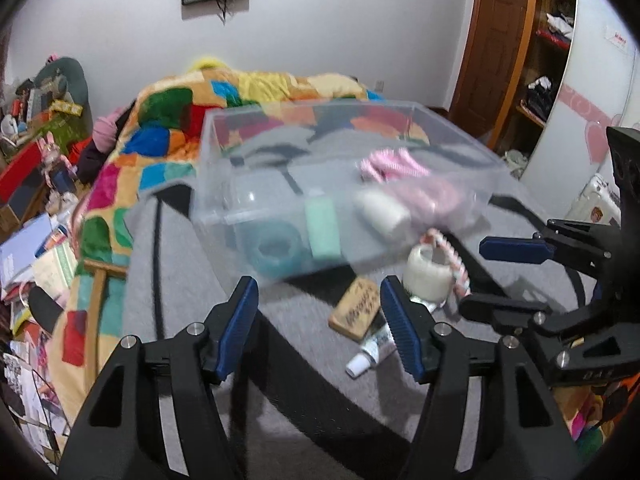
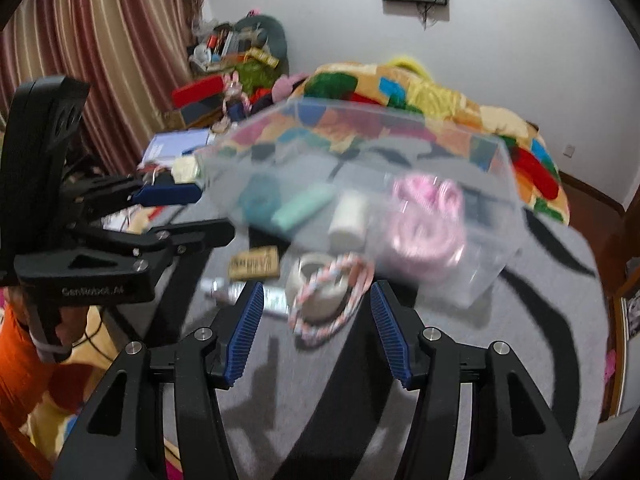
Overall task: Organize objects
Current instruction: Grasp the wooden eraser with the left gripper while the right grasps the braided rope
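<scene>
The left gripper [image 1: 318, 322] has its blue ribbed fingers [image 1: 240, 324] spread wide, grasping nothing and touching nothing. The right gripper [image 2: 316, 330] is likewise spread wide and empty, its blue fingers [image 2: 386, 330] hovering just in front of a roll of clear tape [image 2: 320, 288] draped with a pink-and-white braided cord [image 2: 336, 300]. Both hang above a grey blanket with black stripes [image 1: 192, 280] spread over a bed.

Beyond the fingers, on the blanket, lie a small wooden tag with writing [image 1: 356, 308] and a white tube [image 1: 370, 350]. Just behind these sits a clear plastic bin [image 1: 340, 184], blurred. Inside it are a teal tape roll [image 1: 276, 250], a mint-green bottle [image 1: 322, 230], a cream cylinder [image 1: 384, 214] and a pink coiled bundle [image 1: 404, 178]. A colourful patchwork quilt [image 1: 168, 120] lies past the bin.
</scene>
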